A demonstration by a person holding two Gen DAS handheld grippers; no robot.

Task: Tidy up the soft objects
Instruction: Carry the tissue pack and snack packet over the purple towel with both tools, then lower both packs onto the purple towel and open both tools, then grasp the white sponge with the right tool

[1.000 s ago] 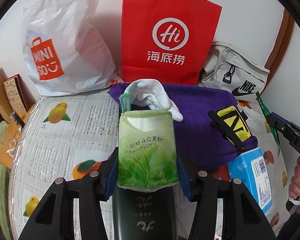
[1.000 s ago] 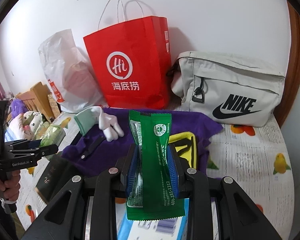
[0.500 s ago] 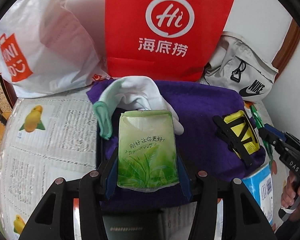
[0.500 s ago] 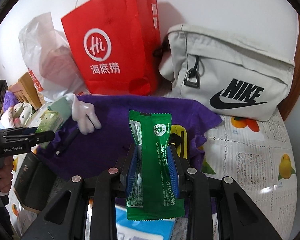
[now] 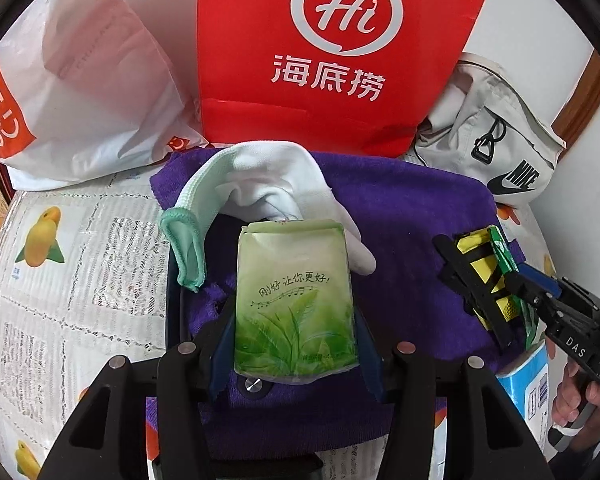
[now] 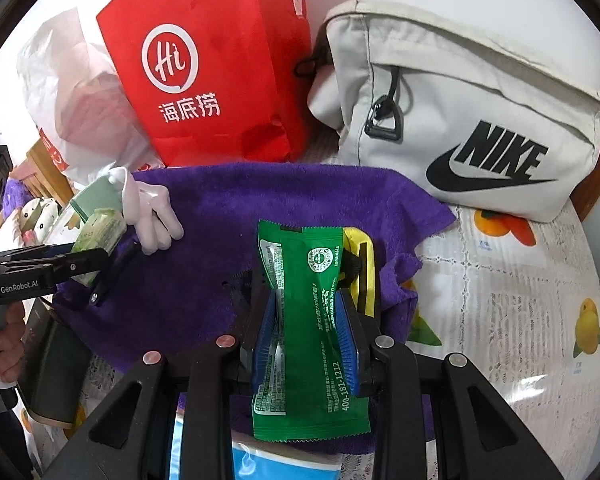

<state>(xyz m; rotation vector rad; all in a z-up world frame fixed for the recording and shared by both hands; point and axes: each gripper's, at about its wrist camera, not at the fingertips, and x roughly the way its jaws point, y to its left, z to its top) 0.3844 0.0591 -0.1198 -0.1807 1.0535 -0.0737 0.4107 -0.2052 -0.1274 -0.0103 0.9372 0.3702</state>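
The left hand-held gripper [image 5: 296, 312] is clenched on a pale green tissue pack [image 5: 295, 300], held over the purple towel [image 5: 412, 216] just in front of the white glove [image 5: 276, 184]. Lower it flat onto bare towel beside the glove before letting go, so the soft pack does not slump. The right hand-held gripper [image 6: 306, 328] pinches a green sachet [image 6: 308, 320] above the yellow-and-black pouch [image 6: 365, 264]; set it down next to the pouch, not across it.
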